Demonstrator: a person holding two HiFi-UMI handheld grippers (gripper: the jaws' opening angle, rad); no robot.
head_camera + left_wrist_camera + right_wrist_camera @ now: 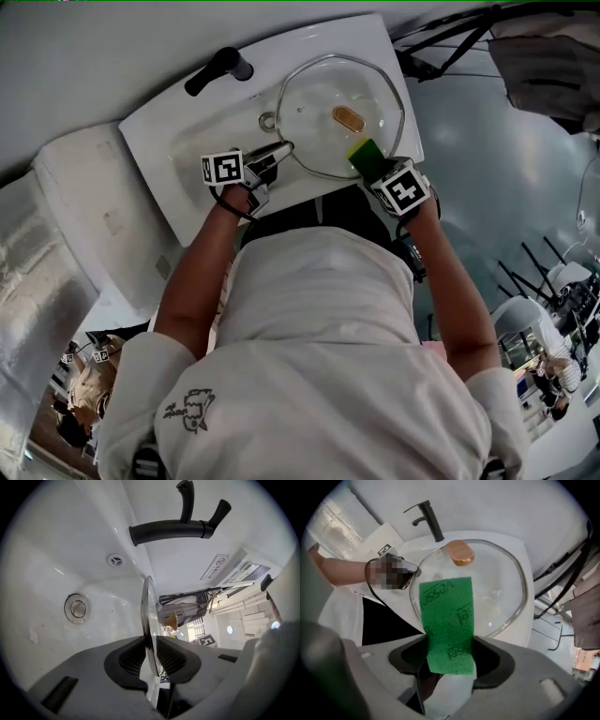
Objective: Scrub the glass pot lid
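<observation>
Lid point(319, 94): glass, metal-rimmed, with a tan knob point(348, 118) at centre; held over the white sink point(178, 131), its far edge towards the wall; seen edge-on in the left gripper view. Left gripper point(281, 148): clenched on the lid's left rim, both pads pressing the glass. Right gripper point(370, 164): clamped on a green sponge point(446, 620), pointing steeply down at the lid's near right rim; the sponge's free end lies over the glass just inside the rim; contact there cannot be confirmed. Surroundings: black faucet point(218, 70) at the back of the sink, beyond the left gripper; drain point(77, 607) in the basin left of the lid.
</observation>
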